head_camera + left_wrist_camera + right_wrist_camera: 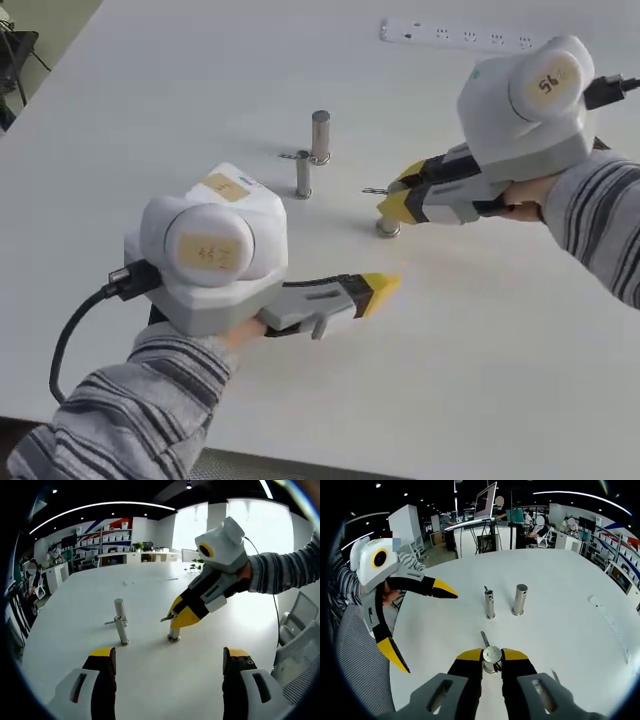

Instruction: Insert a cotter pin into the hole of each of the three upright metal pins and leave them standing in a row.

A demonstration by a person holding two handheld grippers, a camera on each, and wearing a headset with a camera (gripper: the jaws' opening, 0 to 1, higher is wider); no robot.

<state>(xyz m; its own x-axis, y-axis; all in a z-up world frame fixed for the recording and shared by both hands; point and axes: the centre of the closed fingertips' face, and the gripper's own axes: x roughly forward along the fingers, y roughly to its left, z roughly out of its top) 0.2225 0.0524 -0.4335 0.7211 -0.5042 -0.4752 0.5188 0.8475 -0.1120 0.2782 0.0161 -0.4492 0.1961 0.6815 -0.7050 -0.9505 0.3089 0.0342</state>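
Three upright metal pins stand on the white table (pixel 480 330). The far pin (pixel 320 137) (pixel 520 599) is bare. A cotter pin (pixel 289 156) crosses the top of the middle pin (pixel 303 175) (pixel 121 630). My right gripper (pixel 392 197) (pixel 492 656) hovers over the near pin (pixel 388 228) (pixel 174 633). Its jaws are drawn in on either side of that pin's top, shut on a second cotter pin (pixel 484 639) (pixel 165 617) whose end pokes out past the tips. My left gripper (pixel 385 287) (pixel 169 655) is open and holds nothing, a little in front of the pins.
A white power strip (pixel 455 36) lies at the table's far edge. A black cable (pixel 75 335) trails from my left gripper. Office chairs (pixel 295 625) and desks stand beyond the table, with people seated in the background.
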